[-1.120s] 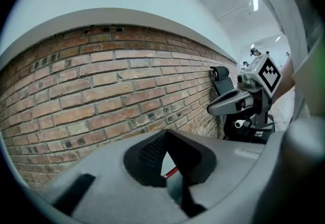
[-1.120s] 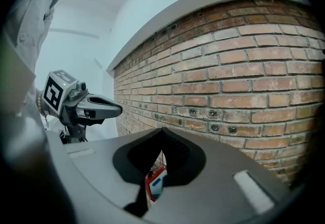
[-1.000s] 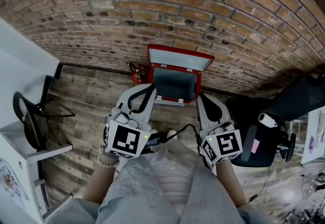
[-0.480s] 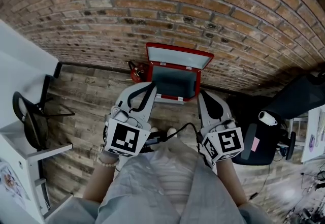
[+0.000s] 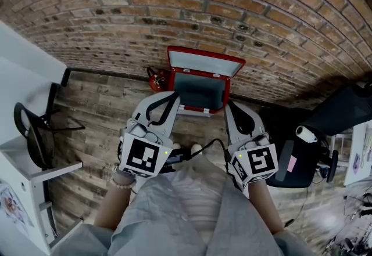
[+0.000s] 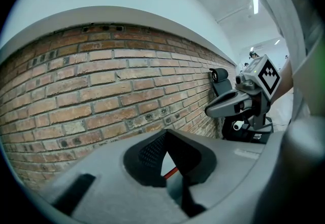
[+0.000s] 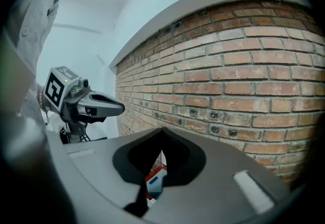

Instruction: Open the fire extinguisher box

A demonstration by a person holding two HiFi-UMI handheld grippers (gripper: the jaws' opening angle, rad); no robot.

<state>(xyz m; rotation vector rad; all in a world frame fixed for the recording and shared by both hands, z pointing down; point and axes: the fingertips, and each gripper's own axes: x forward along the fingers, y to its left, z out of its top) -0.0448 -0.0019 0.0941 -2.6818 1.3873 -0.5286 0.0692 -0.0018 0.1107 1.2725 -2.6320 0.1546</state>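
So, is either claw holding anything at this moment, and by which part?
Nothing is held. The left claw and the right claw are both shut and empty, clear of the fire extinguisher box, whose lid stands open.

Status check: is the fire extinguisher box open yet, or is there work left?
Done: the red fire extinguisher box at the brick wall stands with its lid raised, inside showing. In hand: nothing; the left hand-held gripper and right hand-held gripper are both shut and empty, apparently not touching the box. Left: seemingly nothing.
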